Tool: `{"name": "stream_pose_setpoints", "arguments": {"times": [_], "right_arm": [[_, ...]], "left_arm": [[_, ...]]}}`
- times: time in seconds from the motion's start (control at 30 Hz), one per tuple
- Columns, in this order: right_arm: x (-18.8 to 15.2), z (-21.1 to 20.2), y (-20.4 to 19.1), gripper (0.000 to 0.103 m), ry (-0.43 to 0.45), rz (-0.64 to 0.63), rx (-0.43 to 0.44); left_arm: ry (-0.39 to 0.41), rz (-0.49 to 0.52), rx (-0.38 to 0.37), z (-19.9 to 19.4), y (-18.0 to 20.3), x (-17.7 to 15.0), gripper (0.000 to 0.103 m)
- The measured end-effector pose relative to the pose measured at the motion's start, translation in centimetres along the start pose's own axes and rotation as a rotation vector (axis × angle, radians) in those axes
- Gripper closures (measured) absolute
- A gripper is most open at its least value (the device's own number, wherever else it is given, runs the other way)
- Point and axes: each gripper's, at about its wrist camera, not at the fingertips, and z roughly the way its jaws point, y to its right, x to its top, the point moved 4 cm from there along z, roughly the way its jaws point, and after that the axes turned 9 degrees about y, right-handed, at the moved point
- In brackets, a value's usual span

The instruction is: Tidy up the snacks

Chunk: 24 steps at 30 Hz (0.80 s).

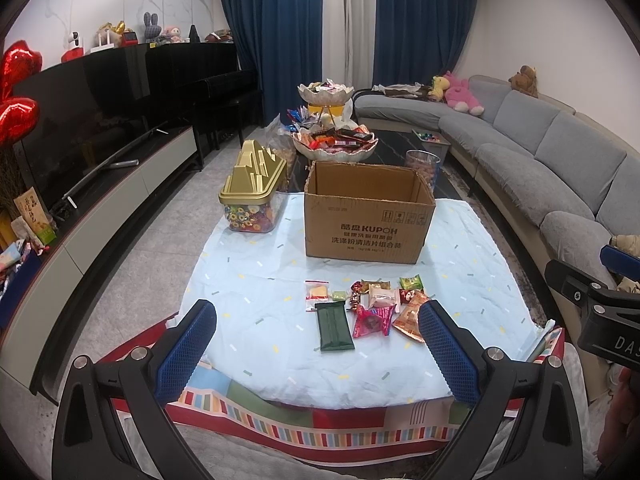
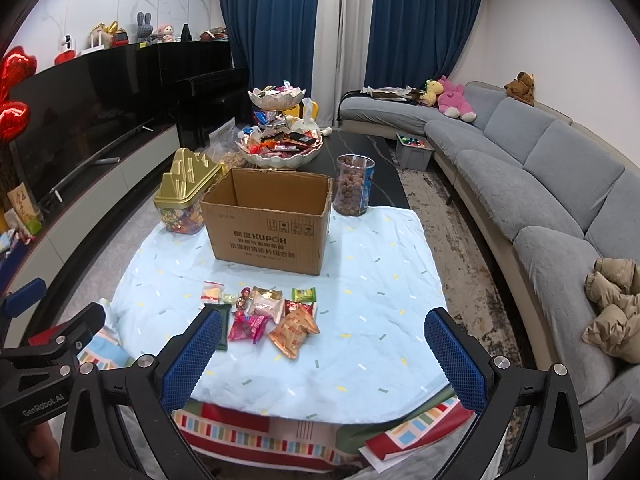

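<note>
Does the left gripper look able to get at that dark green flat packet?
Probably yes. The left gripper is open and empty, and the dark green flat packet lies at the near edge of the snack pile, uncovered, on the pale blue cloth.

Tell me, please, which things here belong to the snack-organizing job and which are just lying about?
For the job:
- loose snack packets
- open cardboard box
- left hand-held gripper, open
- right hand-held gripper, open

Just lying about:
- gold-lidded candy tub
- two-tier snack bowl
- clear jar
- plush toys
- red balloons
</note>
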Motion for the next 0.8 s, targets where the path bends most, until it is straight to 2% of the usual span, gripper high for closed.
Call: {"name": "stream_pose_setpoints", "arguments": {"times": [0.8], "right_arm": [[-0.06, 0.01, 0.14, 0.001, 0.000, -0.001, 0.000]], "left_arm": [[-0.005, 0.001, 0.000, -0.07, 0.02, -0.15, 0.000]]}}
